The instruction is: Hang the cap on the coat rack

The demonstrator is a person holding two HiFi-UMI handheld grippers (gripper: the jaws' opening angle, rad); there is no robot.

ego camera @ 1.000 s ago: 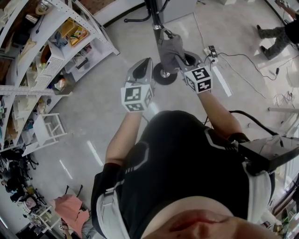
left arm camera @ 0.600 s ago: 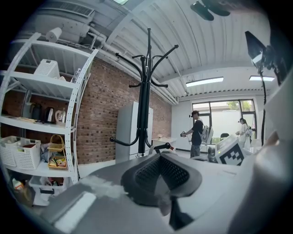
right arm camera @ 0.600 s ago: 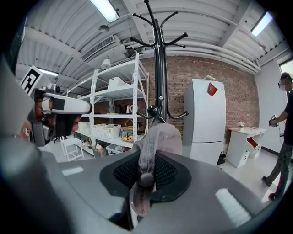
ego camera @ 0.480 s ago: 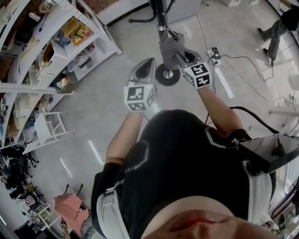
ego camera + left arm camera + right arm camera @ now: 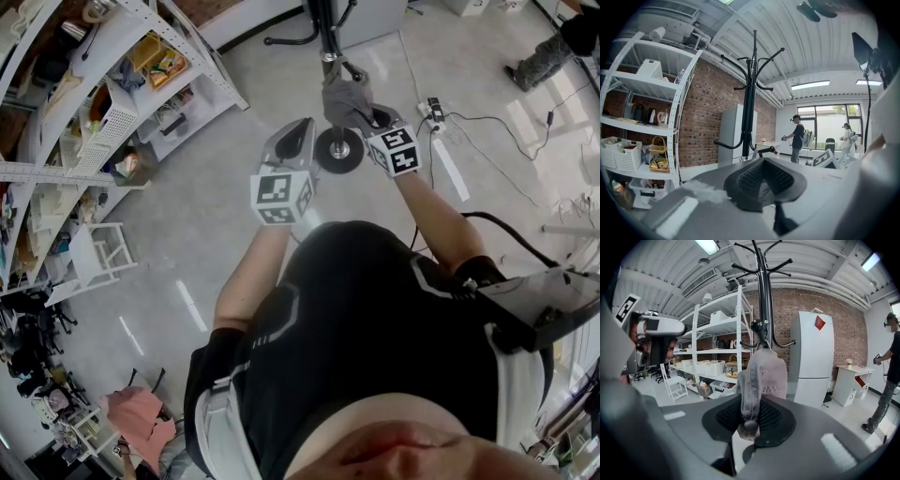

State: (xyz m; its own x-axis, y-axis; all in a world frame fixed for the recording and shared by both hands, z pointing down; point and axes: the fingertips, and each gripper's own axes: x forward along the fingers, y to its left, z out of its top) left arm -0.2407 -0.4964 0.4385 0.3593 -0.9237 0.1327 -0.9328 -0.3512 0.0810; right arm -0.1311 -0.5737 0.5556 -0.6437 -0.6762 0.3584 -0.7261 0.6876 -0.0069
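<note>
A grey cap [image 5: 345,97] hangs from my right gripper [image 5: 371,118], which is shut on its edge. In the right gripper view the cap [image 5: 762,375] stands up between the pads and reaches a lower hook of the black coat rack [image 5: 764,301]; whether it rests on the hook I cannot tell. From the head view the rack's pole [image 5: 324,21] and round base [image 5: 338,150] lie just ahead of both grippers. My left gripper [image 5: 294,131] hovers left of the cap, shut and holding nothing. Its own view shows its pads [image 5: 764,180] closed and the coat rack [image 5: 750,93] straight ahead.
White shelving [image 5: 112,103] with baskets and boxes runs along the left. A white fridge [image 5: 813,357] stands behind the rack. A power strip and cables [image 5: 431,105] lie on the floor to the right. Another person [image 5: 553,47] walks at the far right.
The cap and right gripper have edged closer to the rack's pole. The rack's base now shows between the two grippers. The person at the far right has walked on.
</note>
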